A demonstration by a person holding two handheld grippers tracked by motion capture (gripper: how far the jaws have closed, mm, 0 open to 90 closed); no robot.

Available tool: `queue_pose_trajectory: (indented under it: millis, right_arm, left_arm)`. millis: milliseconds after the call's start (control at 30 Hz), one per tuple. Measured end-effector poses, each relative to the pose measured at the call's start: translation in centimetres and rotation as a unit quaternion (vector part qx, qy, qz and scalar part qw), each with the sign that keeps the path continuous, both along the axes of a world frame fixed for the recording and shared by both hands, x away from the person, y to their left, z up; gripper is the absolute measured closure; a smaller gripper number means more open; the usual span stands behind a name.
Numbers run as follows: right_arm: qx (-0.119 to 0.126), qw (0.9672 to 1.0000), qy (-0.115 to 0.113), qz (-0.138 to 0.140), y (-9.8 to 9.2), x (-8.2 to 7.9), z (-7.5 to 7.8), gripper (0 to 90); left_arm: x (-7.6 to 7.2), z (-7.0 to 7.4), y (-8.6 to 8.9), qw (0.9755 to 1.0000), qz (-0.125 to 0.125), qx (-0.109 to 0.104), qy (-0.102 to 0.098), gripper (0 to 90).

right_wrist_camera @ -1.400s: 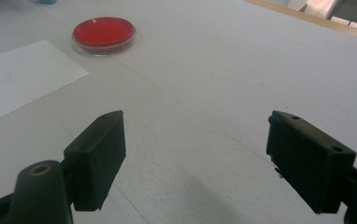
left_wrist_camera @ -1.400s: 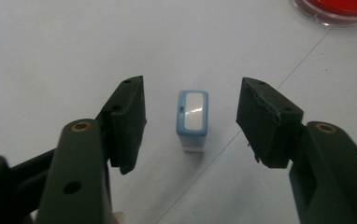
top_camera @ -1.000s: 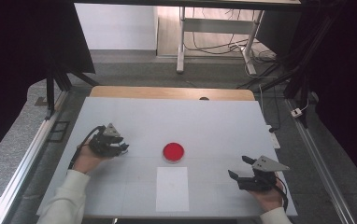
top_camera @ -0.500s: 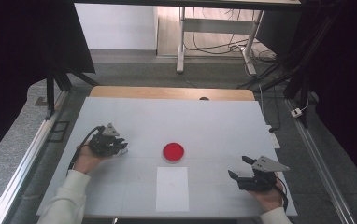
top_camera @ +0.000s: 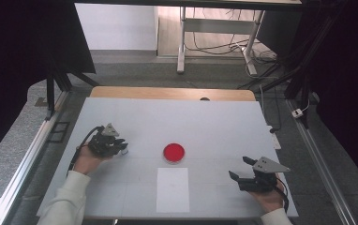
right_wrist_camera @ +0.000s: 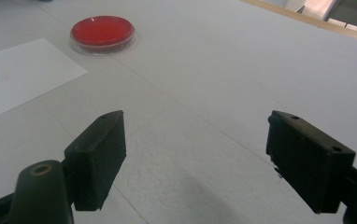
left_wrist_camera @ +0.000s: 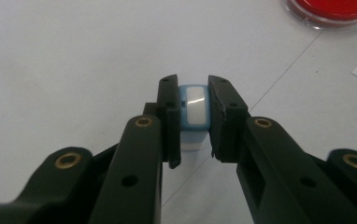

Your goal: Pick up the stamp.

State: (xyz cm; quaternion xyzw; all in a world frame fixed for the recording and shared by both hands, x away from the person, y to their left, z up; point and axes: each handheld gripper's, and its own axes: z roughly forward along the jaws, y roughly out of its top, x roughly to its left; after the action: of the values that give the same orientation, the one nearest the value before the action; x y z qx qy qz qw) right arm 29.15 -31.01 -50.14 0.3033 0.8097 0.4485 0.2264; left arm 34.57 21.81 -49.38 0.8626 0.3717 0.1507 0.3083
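The small blue-and-white block (left_wrist_camera: pixel 193 106) sits on the table (top_camera: pixel 214 117) at about nine o'clock from the red dish (top_camera: pixel 174 152), clamped between the jaws of the left gripper (top_camera: pixel 121 148), which have just been closing on it. Bare tabletop lies all around it, the left edge near. The shallow clear dish holds something red. At its six o'clock lies a white sheet (top_camera: pixel 173 189). The right gripper (top_camera: pixel 241 171) stands unclenched at four o'clock, nothing between its jaws, near the table's front right corner.

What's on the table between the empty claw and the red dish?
Mostly bare table. In the high view, the corner of the white paper sheet comes close to the line from the right gripper to the red dish.
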Motion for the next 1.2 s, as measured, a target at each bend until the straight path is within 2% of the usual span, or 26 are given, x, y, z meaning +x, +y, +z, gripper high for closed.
queue_pose_trajectory:
  millis: [600, 833, 1200]
  right_arm:
    - [0.005, 1.0000, -0.008, -0.003, 0.0, 0.0, -0.1, 19.6]
    - [0.003, 0.9999, -0.009, -0.002, 0.1, 0.0, -0.1, 19.6]
    - [0.003, 0.9999, -0.011, -0.004, 0.1, 0.0, -0.1, 19.6]
  left_arm:
    - [-0.6, 1.6, -0.1, 0.9990, 0.003, -0.042, -0.012, 75.7]
    - [-0.8, 2.1, 0.2, 0.9977, 0.010, -0.066, -0.017, 75.7]
    - [-1.2, 2.9, 0.1, 0.9950, 0.005, -0.097, -0.023, 75.7]
